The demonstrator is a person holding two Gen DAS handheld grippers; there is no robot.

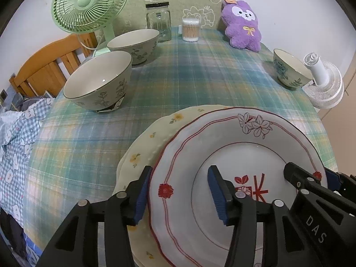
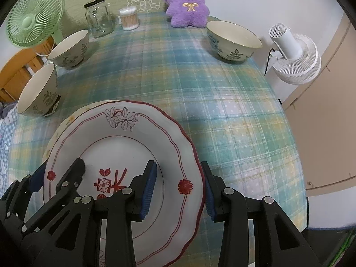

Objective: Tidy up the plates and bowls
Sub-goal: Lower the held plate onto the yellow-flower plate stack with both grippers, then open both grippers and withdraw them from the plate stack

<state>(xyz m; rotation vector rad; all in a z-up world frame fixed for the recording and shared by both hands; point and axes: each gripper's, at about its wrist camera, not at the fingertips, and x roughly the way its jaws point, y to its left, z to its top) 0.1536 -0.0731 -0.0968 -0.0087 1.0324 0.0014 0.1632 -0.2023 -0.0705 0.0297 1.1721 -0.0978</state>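
Note:
A white plate with red rim and flower marks [image 1: 240, 155] [image 2: 138, 138] lies on top of a cream plate with yellow flowers [image 1: 153, 133] [image 2: 69, 118]. My left gripper [image 1: 178, 191] is open, its jaws either side of the white plate's left rim. My right gripper [image 2: 178, 191] is open, its jaws either side of the plate's right rim. Each gripper shows in the other's view. Two grey-green flowered bowls [image 1: 98, 82] [image 1: 135, 44] stand at the left. A cream bowl with blue pattern [image 1: 289, 71] [image 2: 233, 42] stands at the right.
At the back of the plaid-covered table [image 1: 200, 73] stand a green fan [image 1: 89, 6], a glass jar [image 1: 159, 21], a cotton-swab tub [image 1: 190, 30] and a purple plush [image 1: 242, 25]. A white fan [image 1: 322, 84] sits at the right edge. A wooden headboard [image 1: 44, 69] is left.

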